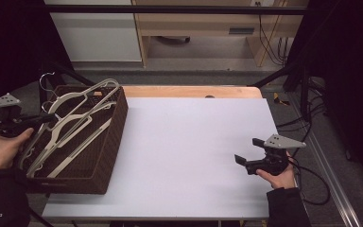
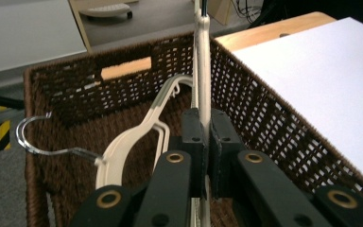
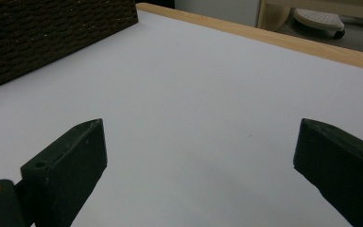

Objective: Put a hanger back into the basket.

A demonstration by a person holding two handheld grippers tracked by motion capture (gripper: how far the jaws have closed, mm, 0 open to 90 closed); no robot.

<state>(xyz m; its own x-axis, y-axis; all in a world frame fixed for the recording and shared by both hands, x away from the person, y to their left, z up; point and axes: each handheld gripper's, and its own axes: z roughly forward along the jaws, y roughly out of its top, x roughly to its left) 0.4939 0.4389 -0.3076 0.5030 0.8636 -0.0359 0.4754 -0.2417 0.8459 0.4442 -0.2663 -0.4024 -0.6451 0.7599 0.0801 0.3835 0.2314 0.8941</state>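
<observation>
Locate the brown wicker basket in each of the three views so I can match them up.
High view: the wicker basket sits at the table's left edge, holding white hangers.
Left gripper view: its woven wall wraps round the shut left gripper, which pinches one hanger.
Right gripper view: one brown wall fills the upper left corner.
Shared landmark: the white tabletop beside the basket.

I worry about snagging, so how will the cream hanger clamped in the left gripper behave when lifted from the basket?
The hanger looks like stiff, light plastic, so it should keep its shape. The left gripper pinches a thin bar, so it may swivel. Other hangers overlap in the basket and could tangle.
</observation>
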